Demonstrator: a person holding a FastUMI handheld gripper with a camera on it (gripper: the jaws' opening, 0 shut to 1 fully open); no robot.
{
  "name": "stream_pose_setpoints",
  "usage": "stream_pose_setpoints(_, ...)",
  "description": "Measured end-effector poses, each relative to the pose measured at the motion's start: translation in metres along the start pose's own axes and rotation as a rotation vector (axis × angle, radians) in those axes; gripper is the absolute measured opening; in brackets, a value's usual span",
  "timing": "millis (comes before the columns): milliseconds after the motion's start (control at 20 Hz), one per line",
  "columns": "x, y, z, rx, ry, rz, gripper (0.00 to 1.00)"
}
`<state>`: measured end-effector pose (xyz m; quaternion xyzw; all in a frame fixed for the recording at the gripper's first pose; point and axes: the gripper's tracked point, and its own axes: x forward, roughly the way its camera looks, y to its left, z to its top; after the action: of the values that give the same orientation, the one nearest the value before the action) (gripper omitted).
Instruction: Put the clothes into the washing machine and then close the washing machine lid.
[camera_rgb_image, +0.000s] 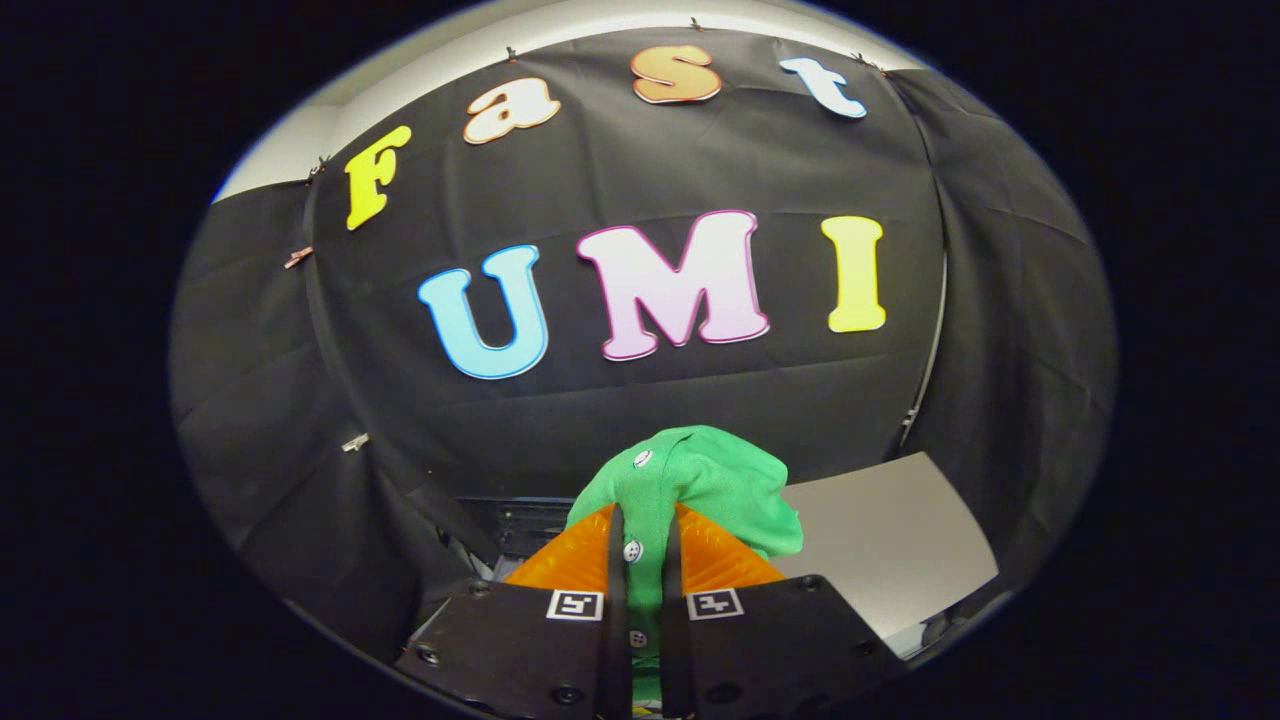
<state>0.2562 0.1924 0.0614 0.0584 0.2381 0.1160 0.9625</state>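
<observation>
A green garment (715, 480) with white buttons is pinched between my two fingers. My gripper (640, 535) is shut on it, and the cloth bunches up above and to the right of the fingertips. The garment hangs lifted in the air in front of the black cloth wall. Behind the fingers to the left, a dark boxy shape (525, 520) sits low against the wall; I cannot tell whether it is the washing machine.
A pale grey flat surface (890, 540) lies to the right beyond the fingers. Black cloth walls (400, 400) close in behind and on both sides.
</observation>
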Motion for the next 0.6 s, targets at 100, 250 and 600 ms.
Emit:
stream_pose_setpoints(100, 0.011, 0.029, -0.015, 0.023, 0.018, 0.036, 0.15)
stream_pose_setpoints(250, 0.029, 0.069, -0.044, 0.021, 0.055, 0.083, 0.16)
stream_pose_setpoints(600, 0.083, 0.12, -0.119, -0.037, 0.113, 0.107, 0.16)
